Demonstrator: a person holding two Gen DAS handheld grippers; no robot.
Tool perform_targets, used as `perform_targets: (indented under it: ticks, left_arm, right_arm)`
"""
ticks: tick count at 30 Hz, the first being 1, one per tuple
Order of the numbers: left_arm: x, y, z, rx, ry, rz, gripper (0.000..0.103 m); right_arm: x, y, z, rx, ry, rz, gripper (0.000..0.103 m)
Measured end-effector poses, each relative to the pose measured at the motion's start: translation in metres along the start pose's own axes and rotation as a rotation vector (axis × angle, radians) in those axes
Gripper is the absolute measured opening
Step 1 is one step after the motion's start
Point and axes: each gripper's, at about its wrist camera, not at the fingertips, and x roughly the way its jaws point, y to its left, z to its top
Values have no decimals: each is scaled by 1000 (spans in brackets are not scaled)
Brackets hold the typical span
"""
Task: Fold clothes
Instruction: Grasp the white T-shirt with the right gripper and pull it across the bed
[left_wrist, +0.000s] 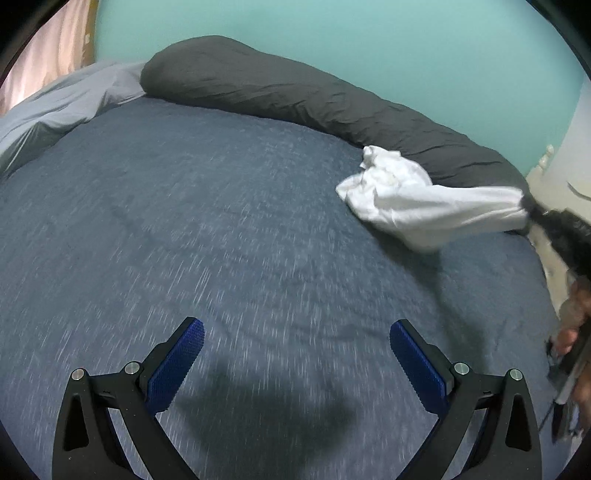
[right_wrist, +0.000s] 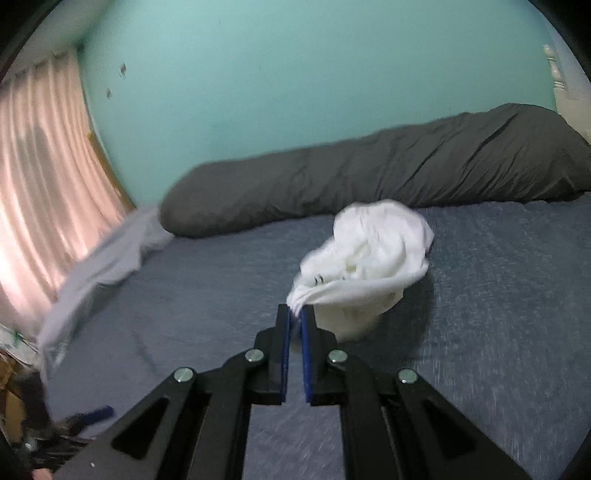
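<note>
A crumpled white garment (right_wrist: 369, 254) hangs partly lifted over the blue bed cover (right_wrist: 498, 295). My right gripper (right_wrist: 294, 314) is shut on a bunched edge of it, and the cloth stretches away from the blue pads. In the left wrist view the same white garment (left_wrist: 413, 199) is pulled out to the right toward the right gripper (left_wrist: 532, 210), blurred at the frame's edge. My left gripper (left_wrist: 295, 332) stands wide open above the bed cover (left_wrist: 221, 221), nothing between its fingers, well to the left of the garment.
A long dark grey bolster (left_wrist: 295, 88) lies along the teal wall (left_wrist: 369, 44) at the far side. A pale grey sheet (left_wrist: 62, 99) is bunched at the bed's left end by a pink curtain (right_wrist: 40, 177). A hand (left_wrist: 576, 332) shows at the right edge.
</note>
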Motion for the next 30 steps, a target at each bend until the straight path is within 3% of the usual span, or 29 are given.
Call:
perform_targets:
  ticks: [9, 17, 22, 30]
  left_arm:
    - [-83, 10, -50, -38, -42, -31, 103]
    - [-124, 16, -99, -86, -57, -64, 103]
    - [-117, 5, -133, -67, -8, -106, 103]
    - [-78, -6, -174, -16, 70, -183, 103]
  right_arm:
    - [-144, 53, -9, -57, -83, 62, 5]
    - [-263, 91, -53, -70, -136, 150, 4]
    - [-268, 70, -94, -2, -73, 133, 4]
    - [-190, 18, -174, 103, 44, 42, 5]
